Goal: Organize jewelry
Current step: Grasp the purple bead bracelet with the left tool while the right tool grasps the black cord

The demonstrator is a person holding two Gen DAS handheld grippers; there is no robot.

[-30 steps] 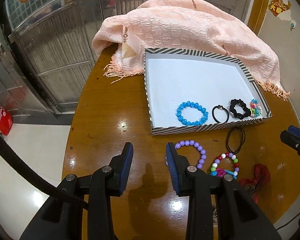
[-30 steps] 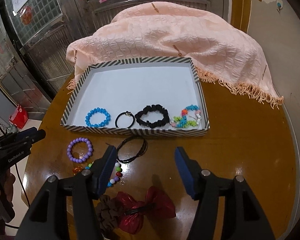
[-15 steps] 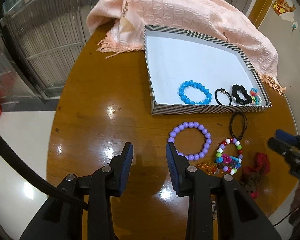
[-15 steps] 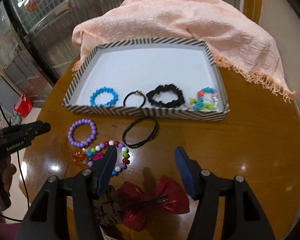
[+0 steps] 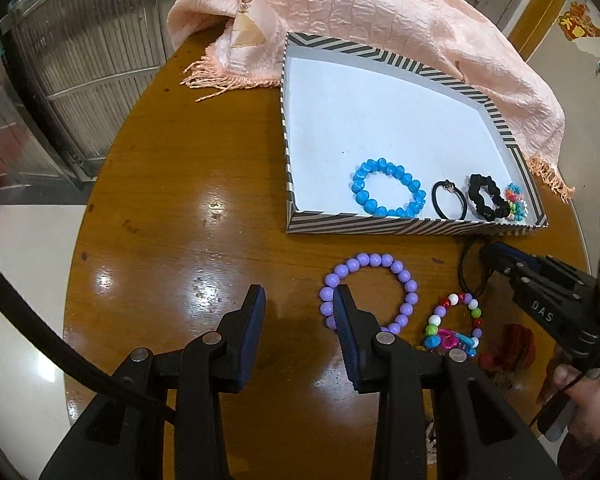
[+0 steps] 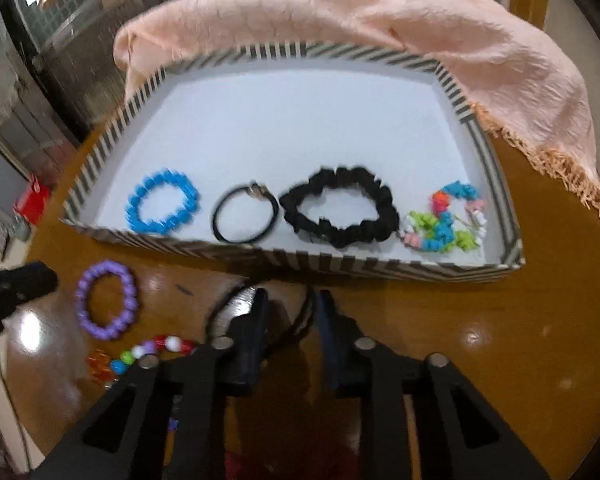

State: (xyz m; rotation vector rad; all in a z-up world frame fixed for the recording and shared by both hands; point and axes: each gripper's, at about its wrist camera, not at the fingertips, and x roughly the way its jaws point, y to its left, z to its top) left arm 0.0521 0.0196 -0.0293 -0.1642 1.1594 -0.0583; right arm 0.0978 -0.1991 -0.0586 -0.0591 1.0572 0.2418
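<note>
The step in hand is picking up the loose pieces that lie outside the striped tray (image 6: 380, 270) and moving them in to join the four already lined along its near wall: the blue bead bracelet (image 6: 162, 207), a thin black hair tie (image 6: 245, 216), the black scrunchie (image 6: 338, 212) and a multicoloured bead piece (image 6: 444, 220). The right tool (image 6: 288, 308) is down at the surface (image 5: 188, 208) just short of the tray, and its jaws have just been closing around the thin black cord loop (image 6: 304, 316); a strand runs between the pads, which stand narrow but with a gap visible, so I cannot tell whether they bite on it (the view is motion-blurred). The left tool (image 5: 298, 312) stands half open with nothing in it; its right finger covers the near left edge of the purple bead bracelet (image 5: 368, 292), which lies flat ahead and to the right of it. Just right of that lies a multicoloured bead bracelet (image 5: 456, 322), with a red piece (image 5: 512, 344) beyond. Next, I judge, the right tool must finish its pinch, lift the cord clear of the tray wall straight ahead and set it down inside; the left needs to shift right to straddle the purple beads
</note>
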